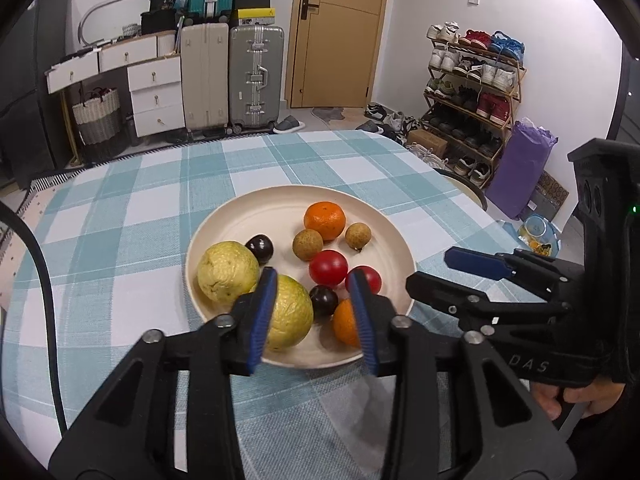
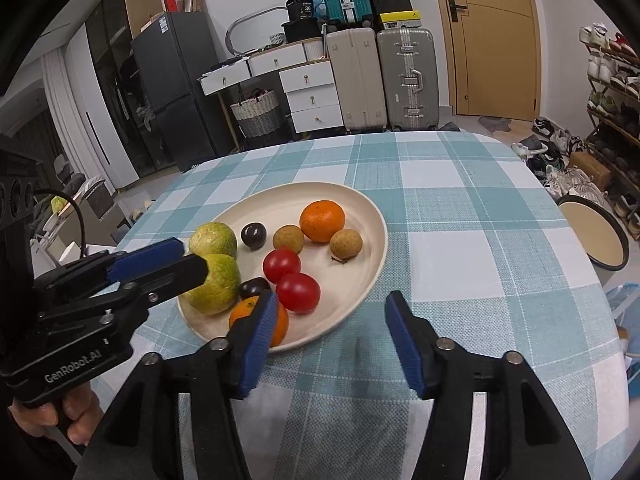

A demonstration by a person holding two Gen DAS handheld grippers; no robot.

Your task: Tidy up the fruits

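Observation:
A cream plate [image 1: 248, 216] [image 2: 360, 208] on the checked tablecloth holds two yellow-green guavas [image 1: 227, 271] [image 2: 213, 240], two oranges [image 1: 325, 220] [image 2: 322, 220], two red tomatoes [image 1: 328, 267] [image 2: 298, 292], two dark plums [image 1: 260, 248] [image 2: 253, 235] and two brown longans [image 1: 307, 244] [image 2: 346, 243]. My left gripper [image 1: 314, 280] [image 2: 188, 258] is open above the plate's near edge, its fingers on either side of the near guava [image 1: 290, 312] and a plum [image 1: 323, 300], touching nothing. My right gripper [image 2: 332, 304] [image 1: 436, 268] is open and empty just right of the plate's near rim.
The blue-and-white checked tablecloth [image 1: 120, 208] [image 2: 460, 208] covers the table. A round stool [image 2: 592, 236] stands off the table's right edge. Suitcases [image 1: 256, 76], drawers, a door and a shoe rack [image 1: 472, 92] line the room behind.

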